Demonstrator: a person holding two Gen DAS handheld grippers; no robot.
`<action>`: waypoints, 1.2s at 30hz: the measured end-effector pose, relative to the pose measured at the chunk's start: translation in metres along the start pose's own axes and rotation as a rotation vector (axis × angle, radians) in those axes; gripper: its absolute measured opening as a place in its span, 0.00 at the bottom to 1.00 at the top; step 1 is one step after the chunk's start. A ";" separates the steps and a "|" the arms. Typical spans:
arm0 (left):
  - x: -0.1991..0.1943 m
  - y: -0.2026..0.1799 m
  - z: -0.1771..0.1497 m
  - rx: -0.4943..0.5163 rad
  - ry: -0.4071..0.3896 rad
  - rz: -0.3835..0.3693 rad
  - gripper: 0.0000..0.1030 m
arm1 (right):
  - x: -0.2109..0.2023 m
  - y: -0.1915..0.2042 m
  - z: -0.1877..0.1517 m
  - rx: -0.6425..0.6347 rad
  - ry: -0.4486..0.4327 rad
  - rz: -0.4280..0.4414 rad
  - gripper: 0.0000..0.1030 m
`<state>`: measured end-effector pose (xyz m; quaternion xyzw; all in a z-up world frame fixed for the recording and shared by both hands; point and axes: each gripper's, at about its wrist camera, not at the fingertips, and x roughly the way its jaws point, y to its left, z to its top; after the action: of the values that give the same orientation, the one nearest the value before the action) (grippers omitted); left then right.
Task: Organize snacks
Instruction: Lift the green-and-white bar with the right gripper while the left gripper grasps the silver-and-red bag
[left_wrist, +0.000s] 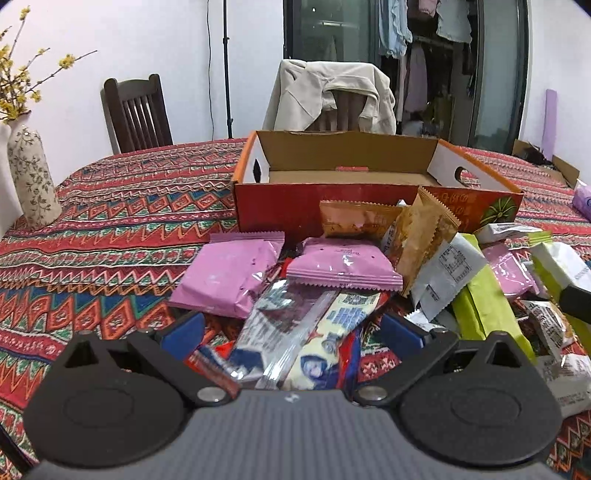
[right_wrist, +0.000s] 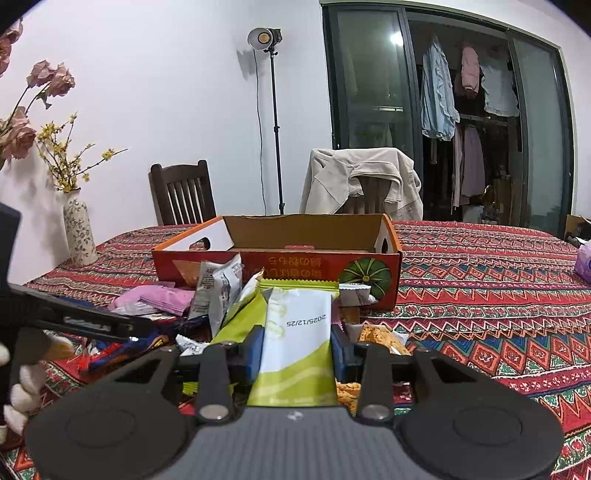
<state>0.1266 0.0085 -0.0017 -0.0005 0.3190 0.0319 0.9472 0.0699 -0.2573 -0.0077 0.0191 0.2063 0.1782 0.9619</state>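
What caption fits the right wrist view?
Right gripper shut on a green-and-white snack packet, with the open cardboard box behind the pile.

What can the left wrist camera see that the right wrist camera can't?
Only the left wrist view shows the left gripper open over a blue-and-white packet, plus two brown packets leaning on the box. Only the right wrist view shows the right gripper shut on a green-and-white packet, the studio lamp and pink roses. Both show the open cardboard box, pink packets, flowered vase and jacket-draped chair.
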 end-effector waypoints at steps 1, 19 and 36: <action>0.003 -0.001 0.000 0.000 0.007 0.000 1.00 | 0.000 0.000 0.000 0.001 0.001 0.000 0.35; -0.020 0.009 -0.024 -0.042 0.028 -0.055 0.58 | -0.008 0.001 -0.003 0.004 -0.005 0.016 0.35; -0.087 0.017 -0.022 -0.070 -0.133 -0.050 0.57 | -0.026 0.011 0.005 -0.001 -0.038 0.033 0.35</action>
<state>0.0426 0.0202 0.0336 -0.0396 0.2538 0.0193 0.9662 0.0457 -0.2555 0.0079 0.0253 0.1873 0.1938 0.9627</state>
